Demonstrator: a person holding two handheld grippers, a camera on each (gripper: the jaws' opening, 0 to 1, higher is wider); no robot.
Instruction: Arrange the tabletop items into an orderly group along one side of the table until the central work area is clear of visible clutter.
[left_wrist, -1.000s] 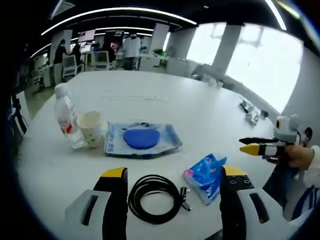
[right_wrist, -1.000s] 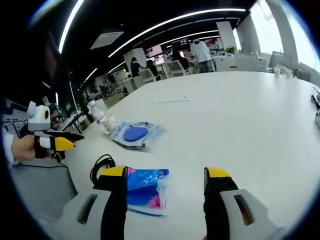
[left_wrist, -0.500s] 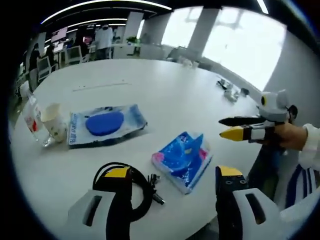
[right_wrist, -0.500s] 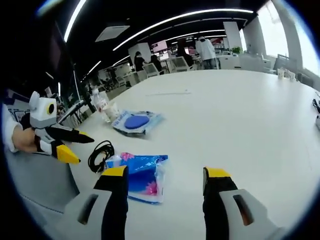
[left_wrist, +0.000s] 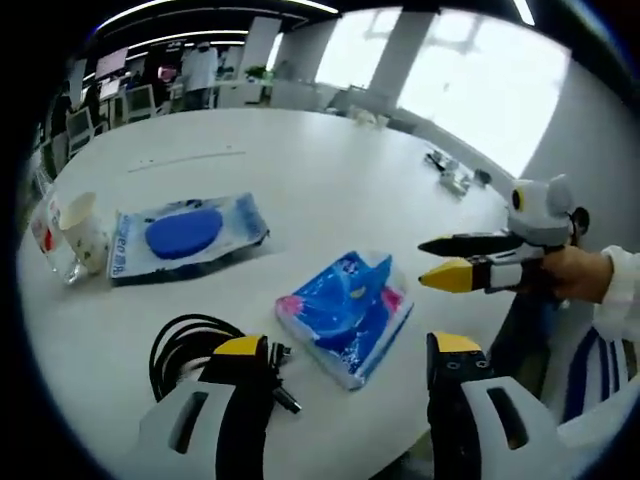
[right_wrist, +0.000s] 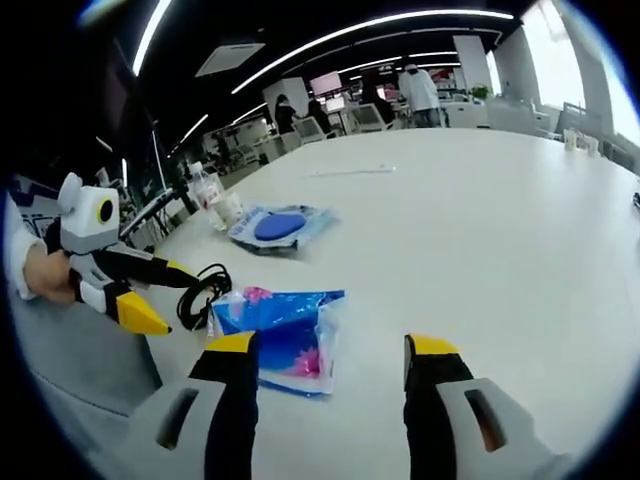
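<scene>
Both my left gripper (left_wrist: 340, 355) and right gripper (right_wrist: 325, 350) have their jaws spread, holding nothing. The crinkled blue plastic pouch (left_wrist: 345, 312) lies just ahead, the black coiled cable (left_wrist: 190, 345) beside it. The flat blue-and-white wipes pack (left_wrist: 185, 233), paper cup (left_wrist: 80, 230) and what looks like a clear water bottle (left_wrist: 45, 240) sit loosely near the white round table (left_wrist: 300, 170) edge, so I judge little is grouped yet.

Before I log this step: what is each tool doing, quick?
Left tool: open, holding nothing.
Right tool: open, holding nothing.

We see the white tabletop (left_wrist: 330, 170) carrying a bottle (left_wrist: 42, 235), cup (left_wrist: 82, 230), wipes pack (left_wrist: 185, 233), blue pouch (left_wrist: 347, 310), and coiled cable (left_wrist: 190, 345).
</scene>
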